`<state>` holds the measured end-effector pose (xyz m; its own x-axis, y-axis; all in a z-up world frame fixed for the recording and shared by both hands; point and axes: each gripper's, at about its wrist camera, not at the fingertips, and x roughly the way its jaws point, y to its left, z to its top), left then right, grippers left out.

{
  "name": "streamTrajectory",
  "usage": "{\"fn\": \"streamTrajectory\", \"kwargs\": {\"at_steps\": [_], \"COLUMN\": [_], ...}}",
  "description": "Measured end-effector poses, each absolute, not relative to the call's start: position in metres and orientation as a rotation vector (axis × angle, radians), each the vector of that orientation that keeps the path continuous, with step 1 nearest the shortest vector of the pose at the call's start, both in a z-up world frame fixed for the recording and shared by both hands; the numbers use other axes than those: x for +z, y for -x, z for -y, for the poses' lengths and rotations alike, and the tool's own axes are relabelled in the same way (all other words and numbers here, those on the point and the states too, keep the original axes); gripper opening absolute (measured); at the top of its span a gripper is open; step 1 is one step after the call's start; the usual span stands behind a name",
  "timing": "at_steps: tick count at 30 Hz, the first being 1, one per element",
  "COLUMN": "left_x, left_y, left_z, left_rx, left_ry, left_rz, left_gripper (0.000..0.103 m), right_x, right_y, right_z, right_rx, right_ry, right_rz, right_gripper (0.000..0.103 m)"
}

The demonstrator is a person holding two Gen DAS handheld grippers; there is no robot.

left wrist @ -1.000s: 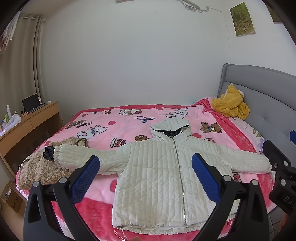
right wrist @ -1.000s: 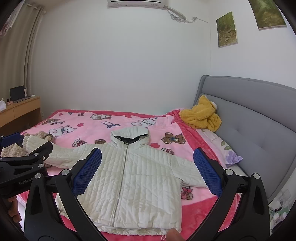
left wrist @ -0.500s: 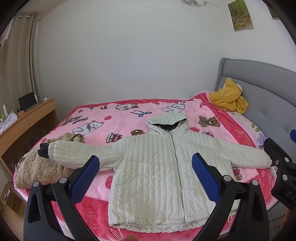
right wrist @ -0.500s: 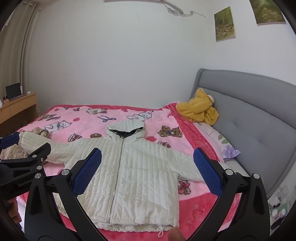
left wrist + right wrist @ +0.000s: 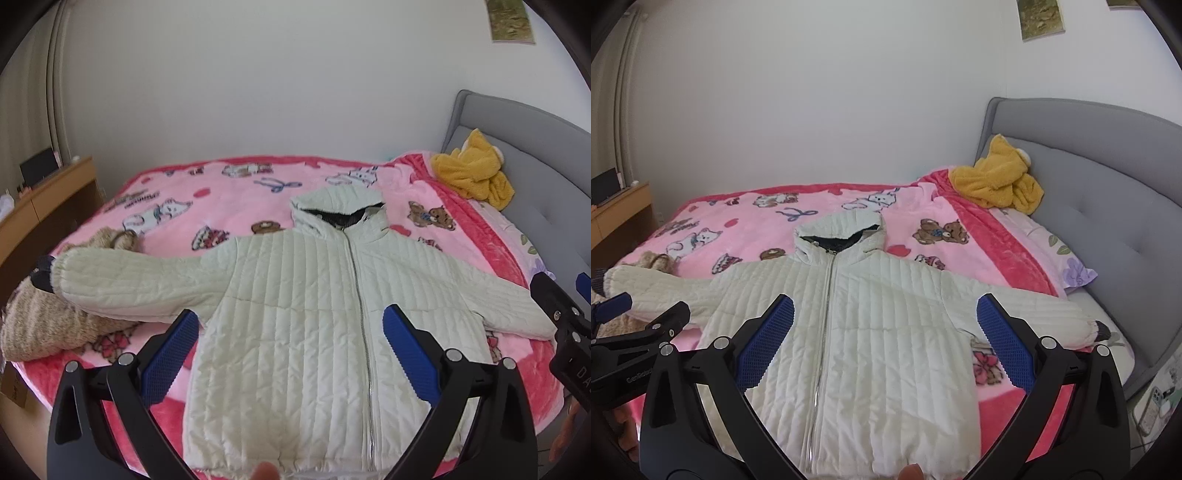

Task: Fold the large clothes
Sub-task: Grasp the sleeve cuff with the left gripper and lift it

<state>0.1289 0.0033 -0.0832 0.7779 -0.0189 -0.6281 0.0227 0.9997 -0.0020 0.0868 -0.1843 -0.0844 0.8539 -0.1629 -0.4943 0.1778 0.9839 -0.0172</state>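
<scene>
Both hand-held grippers (image 5: 291, 347) (image 5: 884, 339) released; jacket (image 5: 314, 314) hem cut off below.

Quilted matt cloth jacket (image 5: 295, 314), plush fleece blanket (image 5: 229, 206), padded fabric headboard (image 5: 1089, 177), wood desk (image 5: 48, 199).

We have moved both grippers closer over the bed (image 5: 229, 192): the jacket (image 5: 295, 332) now fills the lower centre of each view, larger than a second ago. In the right wrist view the air conditioner has left the top of the frame, and the jacket's cuff (image 5: 1102, 331) now shows at right.
</scene>
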Motion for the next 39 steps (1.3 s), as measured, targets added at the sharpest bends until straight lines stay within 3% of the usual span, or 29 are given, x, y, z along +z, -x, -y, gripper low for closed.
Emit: {"fn": "streamTrajectory", "kwargs": {"at_steps": [5,12,19,26,30,35,39], "left_x": [-0.096,-0.060,-0.051,-0.083,-0.112,-0.162,-0.188], "left_y": [-0.181,-0.223,-0.220,-0.223,-0.223,-0.230,-0.244], "left_z": [-0.011,-0.039,-0.149,-0.304,-0.378,-0.432,-0.441], "left_rx": [-0.012,0.055,0.314,0.545,0.570,0.482,0.467], "left_ry": [0.009,0.049,0.170,0.266,0.406,0.695,0.769], "left_rz": [-0.756,-0.868,-0.754,-0.705,-0.723,-0.735,-0.725], "left_gripper": [0.098,0.098,0.098,0.098,0.098,0.098,0.098], "right_x": [-0.085,-0.042,-0.013,-0.015,-0.031,-0.053,-0.067], "right_y": [-0.134,-0.187,-0.224,-0.244,-0.258,-0.256,-0.263], "right_z": [0.187,0.175,0.120,0.042,-0.006,-0.037,-0.061], "right_rx": [-0.148,-0.082,0.063,0.094,0.112,0.106,0.134], "right_ry": [-0.093,-0.098,-0.076,0.002,0.009,-0.035,0.075], "right_rz": [-0.543,-0.669,-0.664,-0.544,-0.594,-0.639,-0.679], "right_gripper": [0.095,0.095,0.095,0.095,0.095,0.095,0.095]}}
